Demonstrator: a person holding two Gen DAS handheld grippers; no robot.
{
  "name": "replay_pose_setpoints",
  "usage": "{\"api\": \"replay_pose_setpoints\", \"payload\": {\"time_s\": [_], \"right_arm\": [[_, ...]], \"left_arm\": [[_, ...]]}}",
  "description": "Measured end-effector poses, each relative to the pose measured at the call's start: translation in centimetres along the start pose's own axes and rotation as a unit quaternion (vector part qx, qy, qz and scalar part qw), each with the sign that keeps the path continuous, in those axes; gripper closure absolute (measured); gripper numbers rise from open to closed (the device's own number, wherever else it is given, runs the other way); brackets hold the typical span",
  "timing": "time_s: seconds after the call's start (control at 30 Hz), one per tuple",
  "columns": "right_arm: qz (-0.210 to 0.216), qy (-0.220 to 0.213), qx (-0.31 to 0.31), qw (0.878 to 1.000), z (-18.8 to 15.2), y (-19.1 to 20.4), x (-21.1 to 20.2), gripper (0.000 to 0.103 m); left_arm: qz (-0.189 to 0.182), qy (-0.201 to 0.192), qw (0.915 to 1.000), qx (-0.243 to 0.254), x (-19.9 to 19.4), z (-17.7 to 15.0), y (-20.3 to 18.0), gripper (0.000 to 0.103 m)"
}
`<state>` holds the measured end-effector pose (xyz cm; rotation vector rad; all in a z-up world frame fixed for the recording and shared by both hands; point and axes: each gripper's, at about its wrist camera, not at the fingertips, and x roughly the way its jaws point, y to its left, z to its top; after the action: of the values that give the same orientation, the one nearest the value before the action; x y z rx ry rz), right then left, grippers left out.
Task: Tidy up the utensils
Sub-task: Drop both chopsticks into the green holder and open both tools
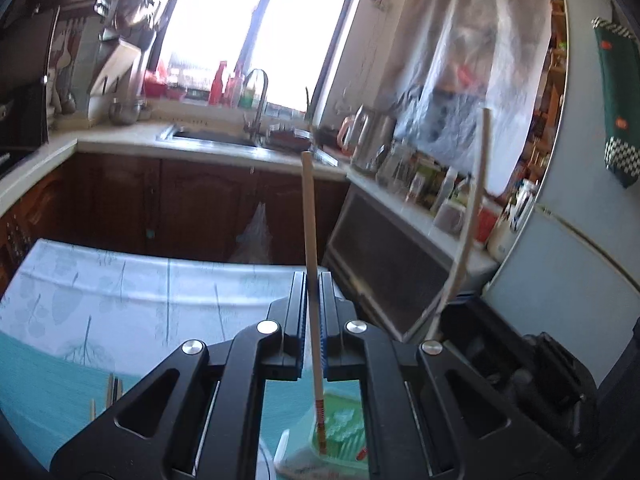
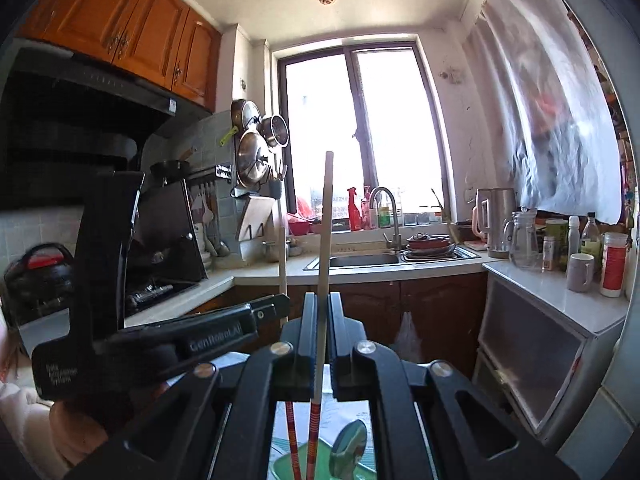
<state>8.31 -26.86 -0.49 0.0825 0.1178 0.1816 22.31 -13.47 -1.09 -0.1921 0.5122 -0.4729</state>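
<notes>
One pale wooden chopstick [image 1: 310, 240] stands upright, clamped in the left gripper [image 1: 313, 320], its red-banded tip over a green plastic tray [image 1: 344, 420] on the floral-clothed desk [image 1: 100, 292]. From the right wrist, the right gripper [image 2: 320, 332] pinches a second pale wooden chopstick [image 2: 326, 240] upright above the tray, beside a steel spoon [image 2: 350, 446].

left gripper [image 1: 313, 280]: jaws closed on a chopstick, pads pressing both sides
chopstick [image 1: 309, 216]: wooden, near upright, red-banded lower end down over a green holder
green holder [image 1: 340, 428]: below the jaws, partly hidden by gripper body
second chopstick [image 1: 476, 200]: to the right, tilted, blurred, held by the right gripper
right gripper [image 1: 436, 320]: lower right; grip point hard to make out
table [image 1: 120, 300]: pale blue leaf-print cloth
background: sink counter [image 1: 208, 136], window, fridge on right
</notes>
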Motion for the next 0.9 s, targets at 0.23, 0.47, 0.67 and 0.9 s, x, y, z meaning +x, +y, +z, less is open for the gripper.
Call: {"api": "replay_pose_setpoints", "payload": {"time_s": [0.23,0.47,0.67,0.9], "right_arm": [[0.008,0.053,-0.041,0.998,-3.4,1.6,1.3,0.099],[0.011,0.108,-0.026,0.994,-5.4,1.9,1.1,0.098],[0.006,0.128,-0.009,0.992,-5.9,2.4,0.6,0.098],[0.007,0.143,0.011,0.99,-6.7,3.4,-0.7,0.098]], "left_arm": [[0.017,0.073,0.997,-0.019,0.4,-3.2,1.7,0.065],[0.041,0.103,0.9939,-0.003,-2.3,-5.5,2.7,0.054],[0.05,0.124,0.9909,-0.005,-5.3,-7.1,3.6,0.052],[0.074,0.141,0.9873,-0.011,-8.6,-8.6,5.0,0.052]]}}
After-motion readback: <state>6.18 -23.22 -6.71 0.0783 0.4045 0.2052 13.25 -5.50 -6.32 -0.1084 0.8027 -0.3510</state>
